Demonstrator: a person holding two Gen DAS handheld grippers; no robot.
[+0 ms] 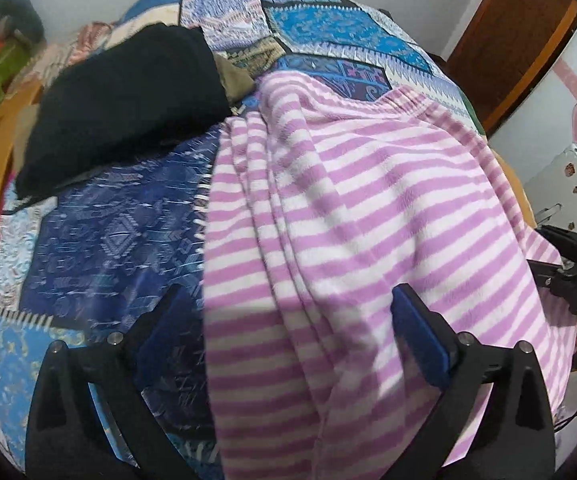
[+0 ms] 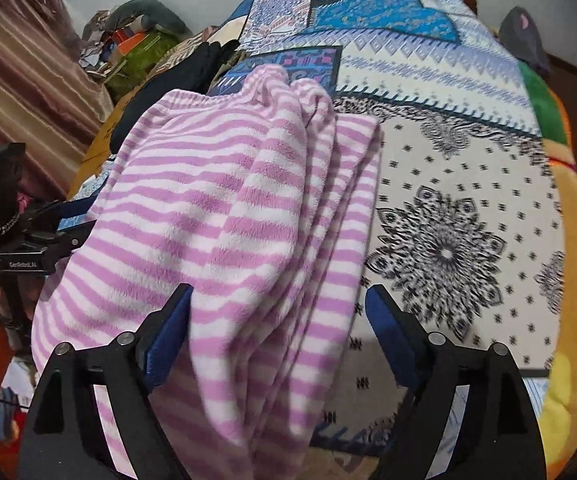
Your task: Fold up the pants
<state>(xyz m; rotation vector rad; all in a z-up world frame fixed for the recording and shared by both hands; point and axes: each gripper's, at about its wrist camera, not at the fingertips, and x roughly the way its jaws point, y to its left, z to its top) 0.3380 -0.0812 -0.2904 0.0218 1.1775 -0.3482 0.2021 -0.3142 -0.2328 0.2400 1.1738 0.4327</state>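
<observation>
- Your left gripper [image 1: 288,312] is wide open above the striped pants [image 1: 360,208], holding nothing.
- Your right gripper [image 2: 278,308] is open too, over their right edge.
- The pants lie folded on the patchwork bedspread [image 2: 448,168].
- Farther left sits a black cloth [image 1: 124,104].

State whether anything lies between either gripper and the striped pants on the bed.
Nothing visible does. The left gripper and right gripper both stand open directly over the pink-striped pants; the black garment lies off to the side.

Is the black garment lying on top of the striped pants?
No, the black garment lies on the patchwork bedcover beside the striped pants.
</observation>
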